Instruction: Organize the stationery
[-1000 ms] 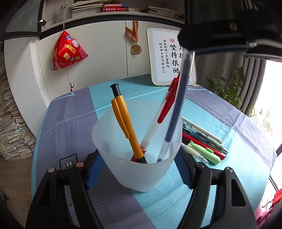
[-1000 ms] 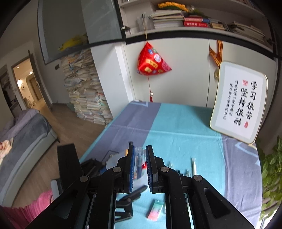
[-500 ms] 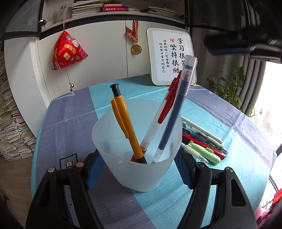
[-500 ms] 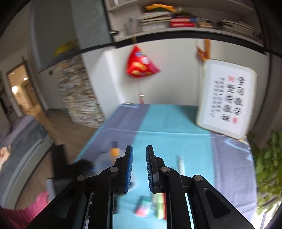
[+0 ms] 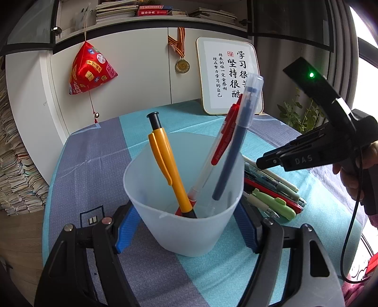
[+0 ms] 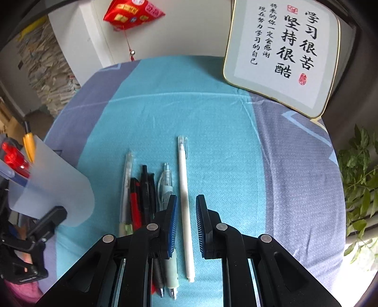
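The left tool [image 5: 186, 226] pinches a frosted cup [image 5: 189, 207] standing on the worktop [image 6: 212, 113], with an orange pen [image 5: 165, 163], a red-clipped pen [image 5: 219, 151] and a blue pen [image 5: 236, 141] leaning inside. The right tool [image 6: 185, 212], its fingers spread, straddles a white pen [image 6: 184, 189] lying beside a row of pens [image 6: 141, 189].

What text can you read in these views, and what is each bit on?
"学习很苦 坚持很酷", large brush characters: framed sign at the table's back.
Smaller columns on the same sign: "将来的你一定会感谢现在努力学习的自己".
"DAS": side of the right gripper.
Red seals on the sign, red hanging pouch patches, book spines: too small to read.
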